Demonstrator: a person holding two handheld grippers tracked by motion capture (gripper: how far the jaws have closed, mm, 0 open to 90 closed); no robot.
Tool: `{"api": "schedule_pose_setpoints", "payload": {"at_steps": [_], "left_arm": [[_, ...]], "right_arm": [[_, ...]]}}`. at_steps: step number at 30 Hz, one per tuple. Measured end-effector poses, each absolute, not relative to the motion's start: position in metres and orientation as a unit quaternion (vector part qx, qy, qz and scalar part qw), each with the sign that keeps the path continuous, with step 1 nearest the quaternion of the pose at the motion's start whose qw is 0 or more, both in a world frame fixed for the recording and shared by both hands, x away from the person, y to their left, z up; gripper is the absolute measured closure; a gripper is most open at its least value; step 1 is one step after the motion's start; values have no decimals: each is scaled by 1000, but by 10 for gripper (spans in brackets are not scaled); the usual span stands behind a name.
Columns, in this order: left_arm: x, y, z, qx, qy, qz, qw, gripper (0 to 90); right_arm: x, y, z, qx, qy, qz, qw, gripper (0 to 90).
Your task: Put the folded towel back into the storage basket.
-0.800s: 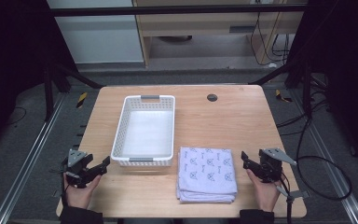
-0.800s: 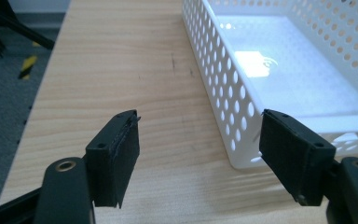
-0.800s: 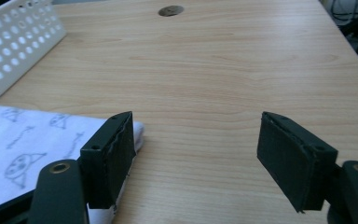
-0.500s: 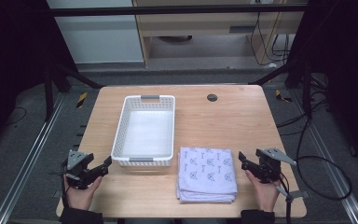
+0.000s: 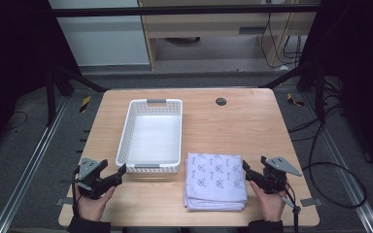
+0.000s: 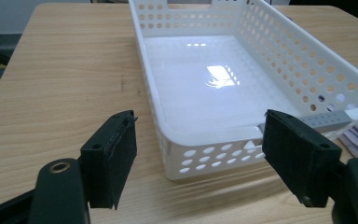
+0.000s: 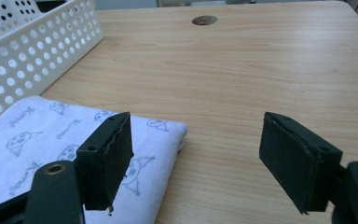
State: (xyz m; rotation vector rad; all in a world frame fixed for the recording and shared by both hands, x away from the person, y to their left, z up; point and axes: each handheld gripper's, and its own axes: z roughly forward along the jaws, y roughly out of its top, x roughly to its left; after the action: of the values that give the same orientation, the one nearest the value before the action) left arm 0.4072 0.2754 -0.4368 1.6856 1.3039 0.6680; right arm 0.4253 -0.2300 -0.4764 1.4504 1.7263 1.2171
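Note:
A white perforated basket (image 5: pixel 126 141) stands empty on the wooden table, its long side running away from me. To its right, near the front edge, lies a folded white towel (image 5: pixel 215 180) with a small printed pattern. My left gripper (image 5: pixel 120 172) is open at the front left, its jaws pointing at the basket's near left corner (image 6: pixel 177 161). My right gripper (image 5: pixel 246 170) is open at the front right, just beside the towel's right edge (image 7: pixel 163 135). Nothing sits between either pair of jaws.
A small dark round grommet (image 5: pixel 220 101) is set in the table top at the back right (image 7: pixel 203 20). Bare wood stretches right of the basket and behind the towel. Cables and dark frame posts stand around the table.
Both hands have shifted slightly; the left gripper has edged toward the basket's near corner. Basket and towel lie as before.

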Motion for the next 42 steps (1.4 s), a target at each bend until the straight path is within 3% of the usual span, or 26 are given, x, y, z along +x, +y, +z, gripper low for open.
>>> {"api": "schedule_pose_setpoints", "payload": {"at_steps": [25,42], "left_arm": [[396,223,-426,717,465,258,451,289],[389,176,-432,754,429,227,442,302]], "right_arm": [[437,-229,-440,525,641,494,262,259],[444,-223,-439,506,669,486,246,270]]}}
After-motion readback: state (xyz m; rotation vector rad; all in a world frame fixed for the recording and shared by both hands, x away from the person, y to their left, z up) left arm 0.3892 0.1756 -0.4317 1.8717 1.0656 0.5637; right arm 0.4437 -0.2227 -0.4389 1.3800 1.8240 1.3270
